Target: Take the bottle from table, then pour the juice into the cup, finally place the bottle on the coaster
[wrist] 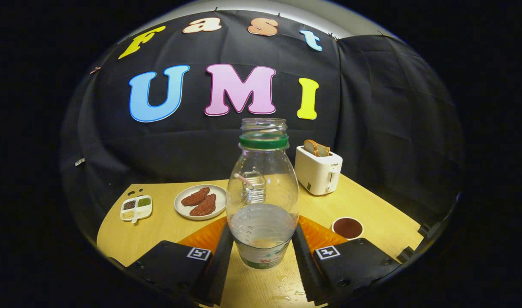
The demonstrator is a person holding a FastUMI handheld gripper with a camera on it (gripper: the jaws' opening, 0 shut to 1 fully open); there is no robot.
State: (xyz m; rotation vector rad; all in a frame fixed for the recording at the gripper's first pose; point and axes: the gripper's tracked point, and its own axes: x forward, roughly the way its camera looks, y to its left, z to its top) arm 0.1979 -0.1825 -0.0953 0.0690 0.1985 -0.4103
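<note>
- Tongs (263,252) clamped on bottle (263,196), one finger pressed to each side of its lower body.
- Bottle clear plastic, upright, no cap, green ring at neck, clear liquid filling roughly the lower third; label band at base. Base looks on or just over the counter (372,201), cannot tell which.
- Small wet drops on counter just in front of bottle, between the fingers.
- Round brown coaster (347,227) with white rim, right of bottle, near it, not touching.
- White toaster (317,171) behind and right of bottle, bread slice (316,148) sticking out of the top.
- Plate (200,202) left of bottle, two brown-red pieces lying on it.
- Small white divided tray (136,208) further left of bottle, beyond plate, with dark, green and pale fillings in its compartments.
- Something with a pink stick seen through the bottle glass, too distorted to identify.
</note>
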